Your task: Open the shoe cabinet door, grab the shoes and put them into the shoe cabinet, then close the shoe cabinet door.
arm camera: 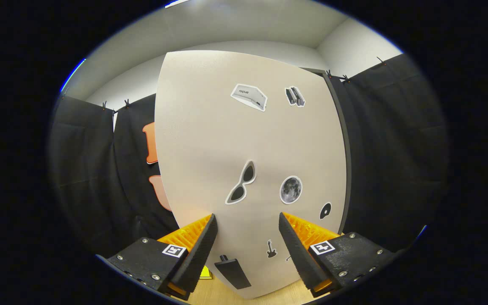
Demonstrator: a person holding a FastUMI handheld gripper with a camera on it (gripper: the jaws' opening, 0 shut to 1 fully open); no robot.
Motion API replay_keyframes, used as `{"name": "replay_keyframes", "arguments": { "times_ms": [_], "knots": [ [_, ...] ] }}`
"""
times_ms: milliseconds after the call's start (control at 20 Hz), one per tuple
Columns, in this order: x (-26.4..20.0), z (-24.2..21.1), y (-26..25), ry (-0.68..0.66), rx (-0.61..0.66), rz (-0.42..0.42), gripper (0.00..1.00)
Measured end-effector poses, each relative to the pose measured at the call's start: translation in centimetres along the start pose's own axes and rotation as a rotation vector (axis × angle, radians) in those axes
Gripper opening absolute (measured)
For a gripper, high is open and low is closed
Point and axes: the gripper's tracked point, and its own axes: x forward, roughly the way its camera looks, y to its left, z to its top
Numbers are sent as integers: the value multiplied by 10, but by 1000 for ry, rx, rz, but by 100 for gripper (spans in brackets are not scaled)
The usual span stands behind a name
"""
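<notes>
Released and spread wide, the gripper (247, 220) is facing the shoe cabinet door (210, 140), gripping nothing. Low at centre frame, a dark wedge-shaped handle (232, 272) is sitting between the fingers. Filling mid-frame, the door is showing smooth, matte beige, dotted with stickers: sunglasses (241, 183), moon (291, 189), guitar (271, 249).

Readable text: just 1 bit, a small word printed on the white box-shaped sticker (249, 97) high on the shoe cabinet door (210, 140); it sits upside down and too blurry to spell out. Square black-white marker tags (173, 250) on each finger mount, w/ no legible chars.
</notes>
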Motion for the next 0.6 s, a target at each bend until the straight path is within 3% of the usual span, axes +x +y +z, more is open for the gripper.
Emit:
{"name": "replay_keyframes", "arguments": {
  "times_ms": [600],
  "knots": [
    [83,-4,17,2,18,28,91]
  ]
}}
